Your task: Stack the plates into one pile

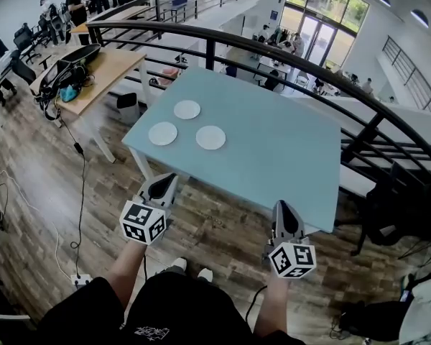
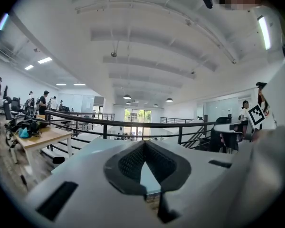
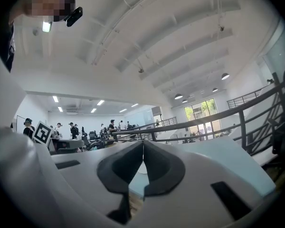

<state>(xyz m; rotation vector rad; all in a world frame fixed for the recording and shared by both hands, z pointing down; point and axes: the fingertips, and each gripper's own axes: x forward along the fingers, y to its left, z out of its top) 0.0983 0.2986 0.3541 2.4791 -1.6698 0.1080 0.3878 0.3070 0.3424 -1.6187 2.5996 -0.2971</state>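
Head view: plates [image 1: 210, 137] lie well beyond both closed jaws

three white plates [image 1: 162, 133], apart, on blue table [image 1: 273, 149]

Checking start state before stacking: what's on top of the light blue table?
Three round white plates lie apart, unstacked, near the far left corner of the light blue rectangular table. Nothing else shows on it; the right claw covers a bit of its near edge.

Legible text: none. Left cube [image 1: 143, 223], right cube [image 1: 292, 259]: black-and-white square marker patterns, no letters. Shirt print [image 1: 155, 332], white on dark: too small to read.
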